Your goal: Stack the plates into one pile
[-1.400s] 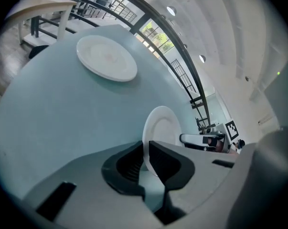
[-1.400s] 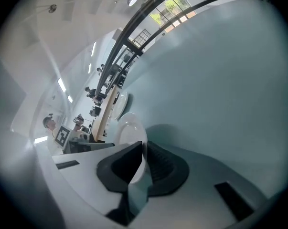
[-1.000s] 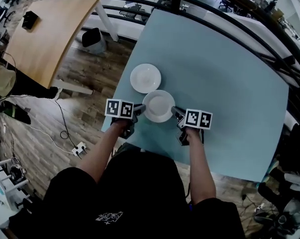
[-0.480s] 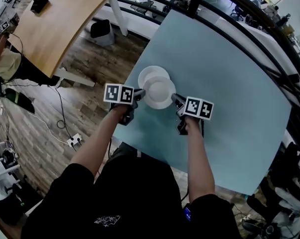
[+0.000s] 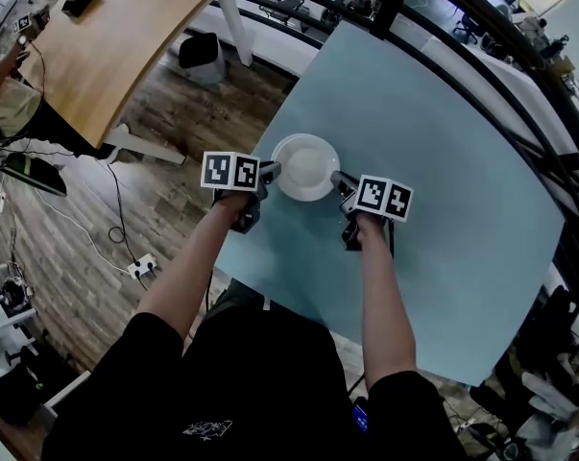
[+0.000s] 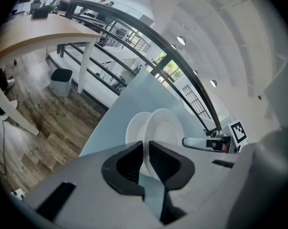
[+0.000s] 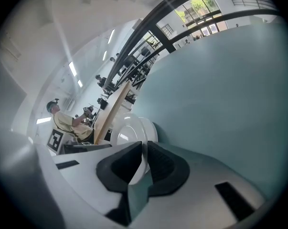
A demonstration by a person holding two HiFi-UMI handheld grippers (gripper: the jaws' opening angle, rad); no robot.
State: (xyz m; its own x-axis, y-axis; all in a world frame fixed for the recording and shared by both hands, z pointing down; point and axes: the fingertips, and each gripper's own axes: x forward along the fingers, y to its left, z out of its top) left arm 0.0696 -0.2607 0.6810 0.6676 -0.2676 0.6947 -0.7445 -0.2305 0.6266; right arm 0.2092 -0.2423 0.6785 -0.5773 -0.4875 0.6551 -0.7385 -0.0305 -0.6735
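blue table (image 5: 443, 142) | left gripper (image 5: 270, 171), right gripper (image 5: 338, 180) clamp upper plate (image 5: 306, 166)

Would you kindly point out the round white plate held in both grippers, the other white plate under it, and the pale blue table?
Held round white plate (image 5: 306, 166): head view, its middle.
Other white plate (image 6: 133, 128): left gripper view, its exposed left rim.
Pale blue table (image 5: 443, 209): head view, bare top.

Head view looks steeply down; gripper views share the plate (image 6: 168, 128).
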